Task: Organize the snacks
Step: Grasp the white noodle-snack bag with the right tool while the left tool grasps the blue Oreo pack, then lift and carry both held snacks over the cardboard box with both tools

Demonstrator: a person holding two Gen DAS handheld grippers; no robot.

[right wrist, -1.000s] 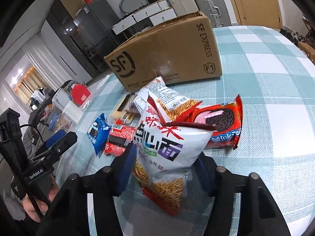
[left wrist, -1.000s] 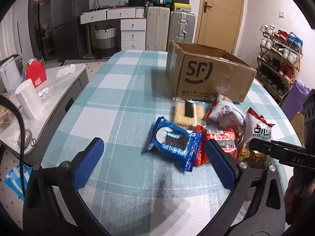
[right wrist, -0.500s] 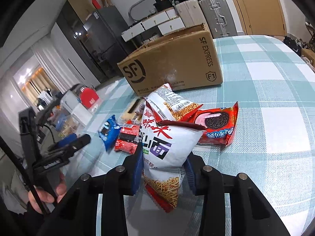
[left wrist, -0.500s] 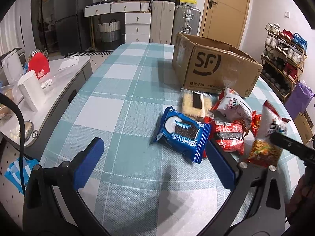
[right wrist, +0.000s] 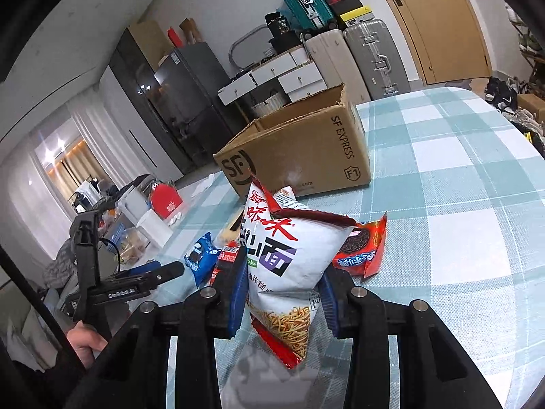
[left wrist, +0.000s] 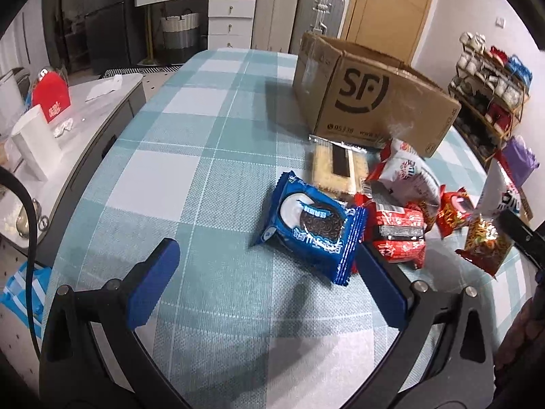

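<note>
- My right gripper (right wrist: pixel 284 298) has its blue pads clamped on the lower half of the white noodle-snack bag (right wrist: pixel 286 255), which hangs clear of the checked tablecloth (right wrist: pixel 460 238). I pinch it low so the puffy top stays upright and the bag can go over the wall of the cardboard box (right wrist: pixel 299 150).
- The box stands open-topped beyond the snack pile, and I judge it is where the snacks belong, so the held bag sits between me and its near wall.
- My left gripper (left wrist: pixel 269 286) is wide open with nothing between its pads. It hovers just short of the blue cookie pack (left wrist: pixel 311 231), which lies flat on the cloth on the near side of the box, likely my next pick.
- Beside the blue pack, nearer the box, lie a red wrapper (left wrist: pixel 398 235), a cracker packet (left wrist: pixel 339 168) against the box's base, and a red cookie pack (right wrist: pixel 361 248).
- Against a second ago: the right jaws were then spread loosely around the bag as it rested on the cloth; they have closed onto it, and it now rides higher. The left gripper has come closer to the blue pack, which looms larger between its pads.
</note>
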